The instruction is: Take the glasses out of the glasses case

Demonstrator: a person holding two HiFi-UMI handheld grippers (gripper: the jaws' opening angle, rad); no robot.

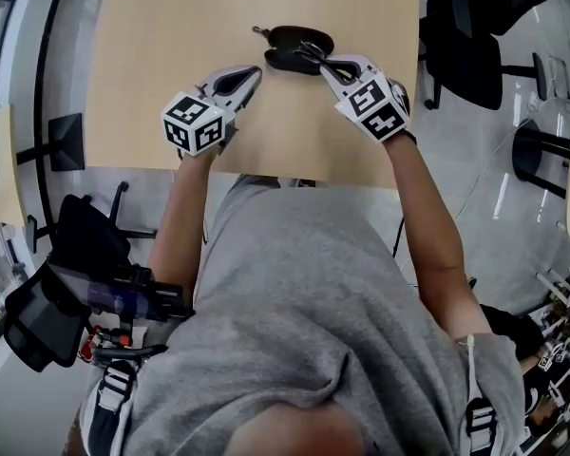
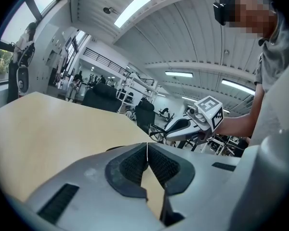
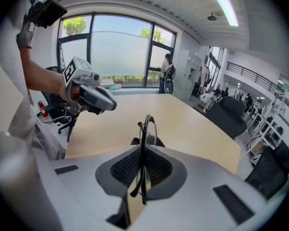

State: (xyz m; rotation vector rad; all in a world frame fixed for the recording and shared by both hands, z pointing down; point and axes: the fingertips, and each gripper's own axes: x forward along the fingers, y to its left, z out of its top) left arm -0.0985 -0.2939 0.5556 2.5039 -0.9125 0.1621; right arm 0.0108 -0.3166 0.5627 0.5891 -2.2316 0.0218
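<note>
A black glasses case [image 1: 287,38] lies open on the wooden table [image 1: 161,46], near its far middle. My right gripper [image 1: 321,65] hangs just above and right of the case, shut on a pair of thin dark-framed glasses [image 1: 312,53]. In the right gripper view the glasses [image 3: 147,124] stand edge-on between the pads [image 3: 127,167], with the case [image 3: 134,141] partly hidden below them. My left gripper [image 1: 256,72] is to the left of the case, off the table, its jaws shut with nothing between them [image 2: 147,148]. It sees the right gripper [image 2: 180,128] across from it.
Black office chairs [image 1: 484,27] stand beyond the table's right side, and another chair [image 1: 90,226] is at the lower left by the person. The table's near edge [image 1: 266,173] runs just below both grippers. A person [image 3: 165,76] stands by the far window.
</note>
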